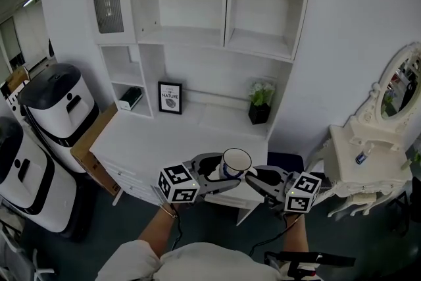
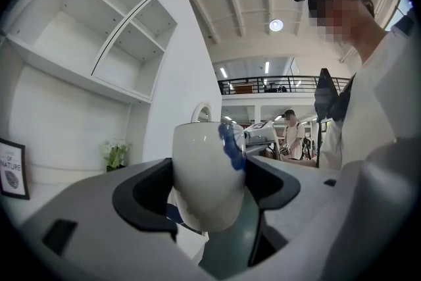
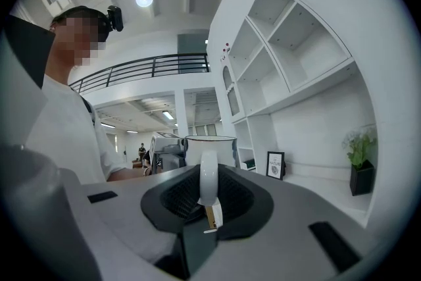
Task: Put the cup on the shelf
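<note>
A white cup (image 1: 235, 162) with blue marks hangs upright in front of the white desk's front edge (image 1: 164, 141), held from both sides. My left gripper (image 1: 219, 172) is shut on the cup's body (image 2: 207, 174), one jaw pressing each side. From the right, my right gripper (image 1: 254, 176) is shut on the cup's handle (image 3: 208, 176), which stands upright between its dark pads. The white shelf unit (image 1: 258, 44) with open compartments rises behind the desk. Both grippers point level toward each other.
On the desk stand a framed print (image 1: 170, 97) and a potted plant (image 1: 260, 102); a small box (image 1: 131, 98) lies in a side cubby. Two white machines (image 1: 56, 105) and a cardboard box (image 1: 89, 149) are at left. A white vanity with mirror (image 1: 388, 118) stands at right.
</note>
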Tool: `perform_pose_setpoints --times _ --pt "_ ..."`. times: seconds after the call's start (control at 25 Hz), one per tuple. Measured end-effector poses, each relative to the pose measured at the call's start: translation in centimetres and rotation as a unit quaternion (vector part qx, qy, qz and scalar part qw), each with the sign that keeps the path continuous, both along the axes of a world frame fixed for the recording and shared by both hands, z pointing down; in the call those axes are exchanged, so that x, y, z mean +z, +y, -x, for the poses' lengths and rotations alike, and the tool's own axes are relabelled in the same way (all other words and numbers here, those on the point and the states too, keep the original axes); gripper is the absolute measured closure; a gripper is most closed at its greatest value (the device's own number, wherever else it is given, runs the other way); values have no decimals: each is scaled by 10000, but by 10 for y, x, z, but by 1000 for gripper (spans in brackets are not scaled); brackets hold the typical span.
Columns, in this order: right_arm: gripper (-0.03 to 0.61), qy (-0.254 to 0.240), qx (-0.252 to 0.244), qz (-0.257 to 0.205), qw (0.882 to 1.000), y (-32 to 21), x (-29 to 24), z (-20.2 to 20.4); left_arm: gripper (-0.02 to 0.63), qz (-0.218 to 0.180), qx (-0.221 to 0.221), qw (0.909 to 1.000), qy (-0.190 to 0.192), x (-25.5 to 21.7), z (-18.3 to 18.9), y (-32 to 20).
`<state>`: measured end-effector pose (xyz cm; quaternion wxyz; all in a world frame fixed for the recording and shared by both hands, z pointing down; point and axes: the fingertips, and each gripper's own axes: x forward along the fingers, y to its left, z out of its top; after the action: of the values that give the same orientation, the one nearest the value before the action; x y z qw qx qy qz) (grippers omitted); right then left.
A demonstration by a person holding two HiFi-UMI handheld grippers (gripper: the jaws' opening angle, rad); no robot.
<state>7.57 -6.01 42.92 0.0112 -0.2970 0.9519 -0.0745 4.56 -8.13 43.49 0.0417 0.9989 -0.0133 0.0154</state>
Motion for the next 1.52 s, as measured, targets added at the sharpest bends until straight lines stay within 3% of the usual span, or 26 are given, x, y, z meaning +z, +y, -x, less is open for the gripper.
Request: perform_pose_setpoints --times 0.56,0.8,1.24,1.52 --pt "500 203 146 203 9995 -55 13 -16 262 210 100 9997 -50 16 -17 -55" --pt "500 147 17 311 9994 -78 23 -27 262 307 -59 9995 -109 26 -28 -77" --pt "500 33 -190 -144 9997 -147 -25 -47 262 -177 -357 9992 25 -25 -46 -146" --pt "500 99 -82 -216 9997 -165 -24 -59 262 -219 -297 9993 103 -24 -59 -164"
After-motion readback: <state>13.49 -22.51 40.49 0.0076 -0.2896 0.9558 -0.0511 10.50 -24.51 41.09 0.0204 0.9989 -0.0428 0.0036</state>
